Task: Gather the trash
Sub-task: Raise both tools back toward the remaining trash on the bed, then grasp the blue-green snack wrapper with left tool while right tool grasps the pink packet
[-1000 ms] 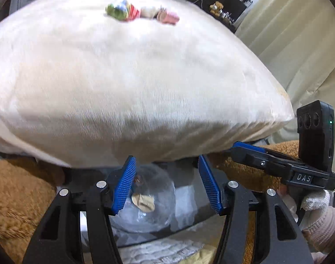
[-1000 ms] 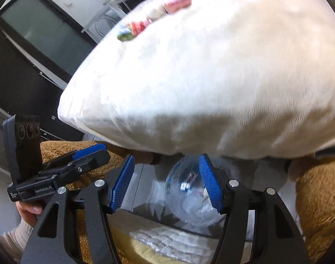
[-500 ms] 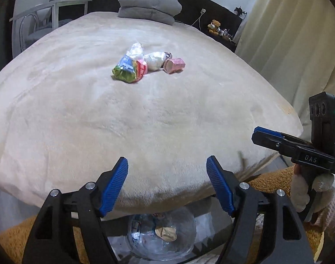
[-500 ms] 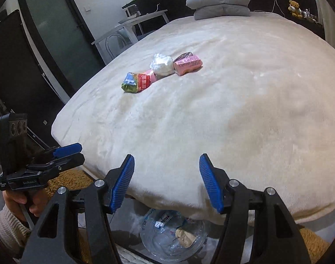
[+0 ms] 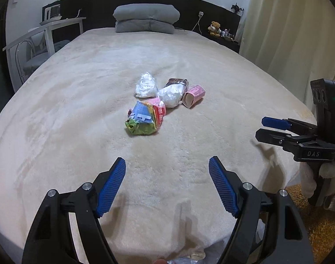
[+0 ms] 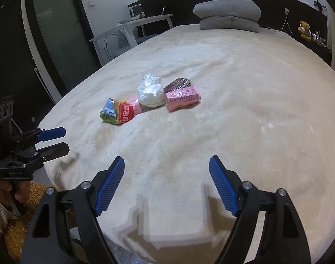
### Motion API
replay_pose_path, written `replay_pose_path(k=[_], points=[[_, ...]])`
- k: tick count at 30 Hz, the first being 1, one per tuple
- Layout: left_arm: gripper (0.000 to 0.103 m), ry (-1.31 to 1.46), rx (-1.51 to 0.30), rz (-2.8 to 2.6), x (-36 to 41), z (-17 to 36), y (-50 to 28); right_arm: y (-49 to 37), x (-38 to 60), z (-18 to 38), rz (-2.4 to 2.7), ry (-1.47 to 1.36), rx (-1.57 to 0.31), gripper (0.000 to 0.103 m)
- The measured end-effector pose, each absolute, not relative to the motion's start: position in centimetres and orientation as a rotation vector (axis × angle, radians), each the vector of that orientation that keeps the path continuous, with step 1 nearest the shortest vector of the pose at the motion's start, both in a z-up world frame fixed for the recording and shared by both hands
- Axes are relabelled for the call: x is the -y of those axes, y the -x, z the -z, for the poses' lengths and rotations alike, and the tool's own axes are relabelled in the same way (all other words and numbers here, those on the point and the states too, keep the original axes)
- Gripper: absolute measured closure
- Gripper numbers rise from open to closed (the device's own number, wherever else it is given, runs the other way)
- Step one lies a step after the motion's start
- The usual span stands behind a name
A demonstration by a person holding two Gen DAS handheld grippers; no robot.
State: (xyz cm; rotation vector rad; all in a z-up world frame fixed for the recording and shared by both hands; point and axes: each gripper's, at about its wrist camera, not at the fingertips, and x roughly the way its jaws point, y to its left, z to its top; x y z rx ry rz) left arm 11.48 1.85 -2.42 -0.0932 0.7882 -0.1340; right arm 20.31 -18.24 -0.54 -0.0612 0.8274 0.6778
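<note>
A small heap of trash lies mid-bed on the beige blanket (image 5: 79, 110). It holds a green-and-blue snack bag (image 5: 141, 121) (image 6: 111, 112), a red-and-pink wrapper (image 5: 159, 112), two white crumpled plastic wads (image 5: 146, 85) (image 5: 170, 95), a pink carton (image 5: 193, 95) (image 6: 181, 98) and a dark wrapper (image 5: 177, 81). My left gripper (image 5: 167, 160) hovers over the bed's near edge, well short of the heap. Its jaws are opening with nothing between them. My right gripper (image 6: 167, 158) is beside it, also short of the heap, jaws opening and empty.
Two stacked grey pillows (image 5: 145, 18) lie at the headboard. A white desk and chair (image 5: 46, 35) stand on the left, a curtain (image 5: 288, 33) on the right. A clear bag (image 5: 189, 259) peeks out below the bed's edge, on an orange-brown rug (image 5: 317, 220).
Both grippers rose from below the bed's edge, over a clear bag with trash in it, to above the blanket. Their jaws spread wider. The trash heap now looks nearer.
</note>
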Motion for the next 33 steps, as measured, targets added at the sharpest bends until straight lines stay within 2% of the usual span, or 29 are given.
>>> replay_pose_path(k=[16,18,25,28,30,31,33], points=[[0.027,0.054,-0.828,0.237,-5.0,5.0,-19.8,-29.6,14.8,3.1,-0.688,0.096,-0.882,0.024],[0.027,0.050,-0.837,0.241,-5.1,5.5,-20.4,-30.2,14.3,3.4,-0.690,0.099,-0.876,0.011],[0.028,0.051,-0.840,0.256,-5.8,6.1,-21.7,-31.9,12.0,3.8,-0.686,0.136,-0.860,0.011],[0.044,0.057,-0.842,0.266,-6.1,6.3,-22.0,-32.9,11.3,4.3,-0.686,0.158,-0.867,0.011],[0.050,0.063,-0.842,0.286,-6.1,6.3,-22.0,-33.5,10.8,4.4,-0.690,0.171,-0.866,0.011],[0.058,0.064,-0.843,0.298,-6.0,6.3,-22.0,-33.7,10.6,4.4,-0.695,0.175,-0.865,0.011],[0.063,0.044,-0.843,0.305,-5.7,6.2,-21.9,-34.1,10.1,4.5,-0.707,0.185,-0.867,0.005]])
